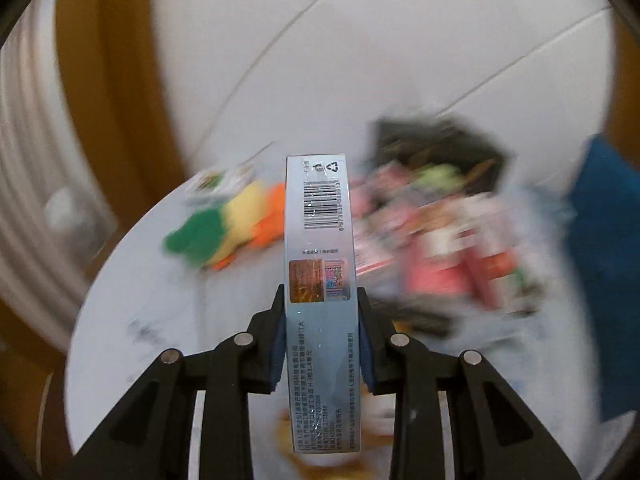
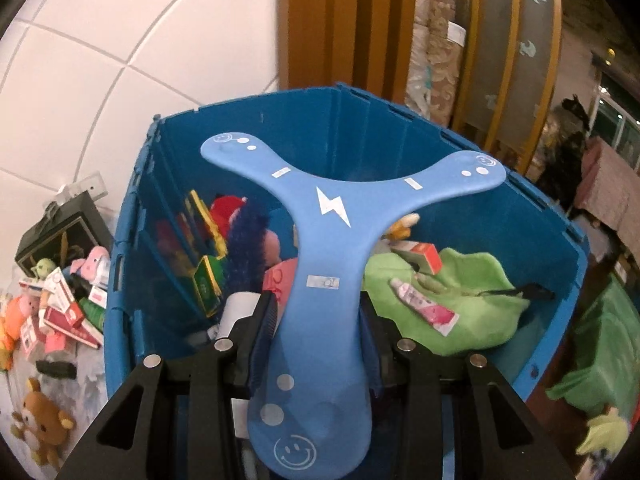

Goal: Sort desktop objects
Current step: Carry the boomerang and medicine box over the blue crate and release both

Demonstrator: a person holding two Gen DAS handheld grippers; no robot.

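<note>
Left gripper (image 1: 320, 300) is clamped on a slim light-blue carton (image 1: 319, 240) with a barcode, held edge-up above the white tabletop (image 1: 132, 320). The left view is heavily motion-blurred. Beyond the carton, on the table: a green-yellow-orange plush (image 1: 228, 228) to the left, and a jumble of pink and red boxes (image 1: 440, 248) to the right with something dark behind it, too smeared to name. A sliver of blue at the far right edge is probably the bin, can't be sure.

Right gripper (image 2: 318, 308) is grasping one arm of a blue three-arm boomerang (image 2: 332, 208) with a lightning mark, held over the open blue bin (image 2: 460, 216). The boomerang is above the contents, not resting on them as far as I can tell.

Already in the bin: a green plush (image 2: 472, 292), a pink tube (image 2: 424, 304) lying on it, a small red-and-white box (image 2: 420, 256), a blue fuzzy toy (image 2: 248, 240), a green-and-yellow flat box (image 2: 206, 284) leaning at the left wall, plus more toys beneath. So sorting looks well underway.

Still out on the table left of the bin: a pile of small red-white boxes (image 2: 64, 312), a pink plush (image 2: 94, 262), a black box (image 2: 52, 236) farther back, and a brown teddy bear (image 2: 42, 420) nearest.

Judgement: roughly mid-task. Both held items are yet to be dropped in, and a fair number of table items remain.
</note>
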